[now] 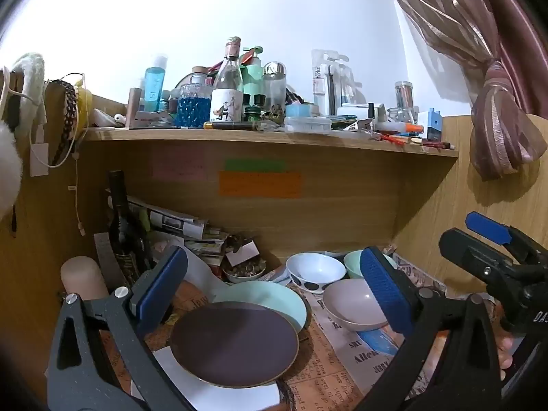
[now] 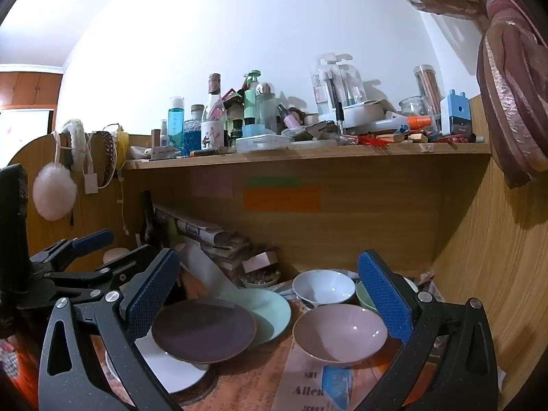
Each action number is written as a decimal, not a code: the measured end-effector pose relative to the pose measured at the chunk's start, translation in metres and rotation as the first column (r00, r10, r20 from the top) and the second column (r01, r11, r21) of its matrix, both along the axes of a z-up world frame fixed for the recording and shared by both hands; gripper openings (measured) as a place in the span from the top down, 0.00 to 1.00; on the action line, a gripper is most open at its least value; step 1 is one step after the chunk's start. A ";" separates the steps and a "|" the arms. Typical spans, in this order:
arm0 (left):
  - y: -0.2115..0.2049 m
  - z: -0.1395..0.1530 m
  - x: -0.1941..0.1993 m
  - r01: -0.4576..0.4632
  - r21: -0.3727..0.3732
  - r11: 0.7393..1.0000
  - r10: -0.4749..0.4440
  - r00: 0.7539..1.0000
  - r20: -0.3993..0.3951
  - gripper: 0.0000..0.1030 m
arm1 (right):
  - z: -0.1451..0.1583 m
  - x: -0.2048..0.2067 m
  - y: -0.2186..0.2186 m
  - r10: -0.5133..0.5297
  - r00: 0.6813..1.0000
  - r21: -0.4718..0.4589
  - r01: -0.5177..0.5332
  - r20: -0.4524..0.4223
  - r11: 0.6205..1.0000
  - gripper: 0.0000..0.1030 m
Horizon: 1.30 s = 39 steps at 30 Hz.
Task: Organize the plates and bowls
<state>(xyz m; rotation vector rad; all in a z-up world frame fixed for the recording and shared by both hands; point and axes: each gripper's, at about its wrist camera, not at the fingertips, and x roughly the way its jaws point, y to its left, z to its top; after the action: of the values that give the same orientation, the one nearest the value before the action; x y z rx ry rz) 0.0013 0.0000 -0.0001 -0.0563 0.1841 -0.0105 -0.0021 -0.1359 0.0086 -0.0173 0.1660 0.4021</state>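
- Three plates are counted: a dark plate, a mint plate, a white plate.
- Three bowls are seen clearly: a pink bowl, a white bowl, a green bowl.

A brightly lit white wall rises behind a cluttered wooden shelf, a mauve curtain tied alongside.

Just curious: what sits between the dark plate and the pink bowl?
Mostly newspaper-covered desk; the mint plate edges in from under the dark plate toward the pink bowl, clearest in the right wrist view.
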 end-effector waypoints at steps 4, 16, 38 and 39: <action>-0.002 0.006 -0.003 0.016 0.009 1.000 -0.016 1.000 0.012 0.00 | -0.004 0.002 0.002 0.006 1.000 -0.001 -0.006 0.004 1.000 0.00; -0.003 0.003 -0.002 0.016 0.019 1.000 -0.017 1.000 0.010 0.00 | -0.001 -0.001 0.003 0.001 1.000 -0.008 -0.001 0.005 1.000 0.00; 0.001 0.004 -0.002 0.012 0.015 1.000 -0.013 1.000 0.023 0.00 | -0.004 -0.001 0.006 0.007 1.000 -0.010 -0.007 -0.004 1.000 0.00; 0.001 0.004 -0.004 0.012 0.014 1.000 -0.012 1.000 0.026 0.00 | -0.006 0.000 0.006 0.009 1.000 -0.006 -0.009 -0.007 1.000 0.00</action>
<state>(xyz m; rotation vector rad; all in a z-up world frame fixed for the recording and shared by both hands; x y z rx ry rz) -0.0023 0.0014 0.0041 -0.0408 0.1588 -0.0216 -0.0017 -0.1302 0.0026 -0.0231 0.1740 0.4109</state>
